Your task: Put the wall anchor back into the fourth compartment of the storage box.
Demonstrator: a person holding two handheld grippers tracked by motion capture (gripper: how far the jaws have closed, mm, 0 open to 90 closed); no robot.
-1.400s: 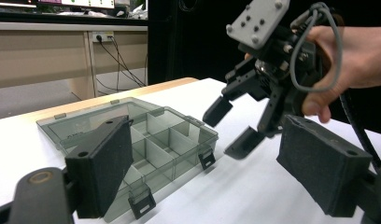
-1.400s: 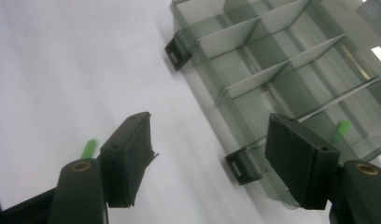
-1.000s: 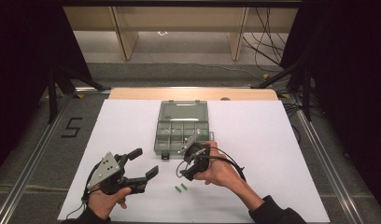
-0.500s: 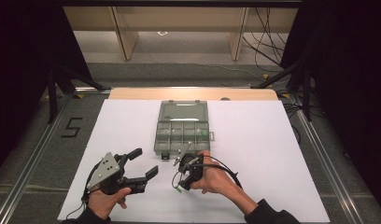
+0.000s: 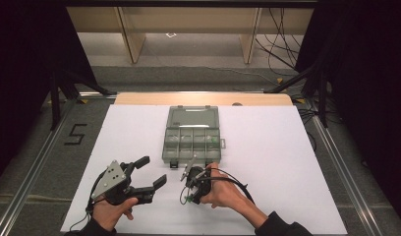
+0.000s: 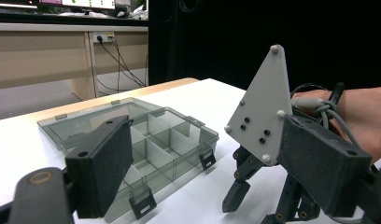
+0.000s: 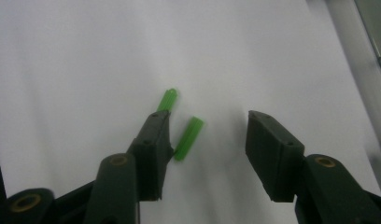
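Observation:
Two small green plastic plugs lie on the white table sheet. One plug (image 7: pixel 188 138) sits between the jaws of my right gripper (image 7: pixel 207 122), which is open and points down at the sheet. The other plug (image 7: pixel 168 99) is partly hidden behind the left jaw. In the high view the right gripper (image 5: pixel 189 195) hovers over the green plugs (image 5: pixel 187 199), just in front of a clear grey compartment box (image 5: pixel 165 147). My left gripper (image 5: pixel 152 171) is open and holds nothing, to the left of the right one. The box's compartments (image 6: pixel 156 126) look empty.
The box's lid (image 5: pixel 193 117) lies open toward the far side. The white sheet (image 5: pixel 287 162) covers most of the table, with a wooden strip (image 5: pixel 139 98) at the back. From the left gripper (image 6: pixel 205 126) I see the right gripper's grey plate (image 6: pixel 263 107).
The right gripper moved from the box's front edge toward the person and down over the green plugs. The left gripper stayed where it was.

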